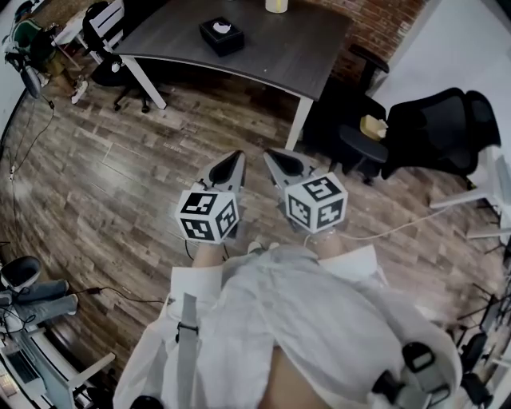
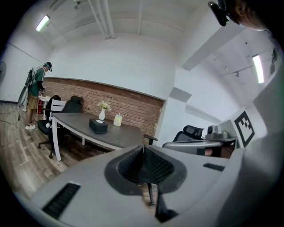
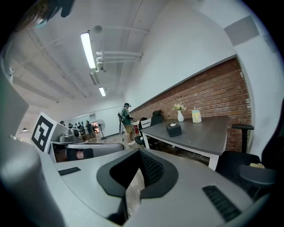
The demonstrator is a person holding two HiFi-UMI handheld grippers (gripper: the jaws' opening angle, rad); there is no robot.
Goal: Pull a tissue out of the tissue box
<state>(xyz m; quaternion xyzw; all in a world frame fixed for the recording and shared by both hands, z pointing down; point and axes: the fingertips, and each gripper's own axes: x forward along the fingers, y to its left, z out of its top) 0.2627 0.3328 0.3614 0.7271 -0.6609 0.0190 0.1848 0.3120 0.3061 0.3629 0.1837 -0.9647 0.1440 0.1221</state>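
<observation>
While held side by side, left gripper point(image 1: 234, 160) and right gripper point(image 1: 275, 158) fully closed, gripping nothing. Black rectangular tissue box point(image 1: 221, 35) at 12 o'clock, well apart, on dark grey surface point(image 1: 307, 49).

Grey table point(image 1: 295, 48) on wood floor point(image 1: 96, 184); black office chair point(image 1: 439, 132) beside; brick wall point(image 1: 383, 24) behind.

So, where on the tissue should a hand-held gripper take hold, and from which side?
Probably the white tuft poking up through the top of the black tissue box: it is the only exposed part. Come from above, jaws either side, and pull upward.
</observation>
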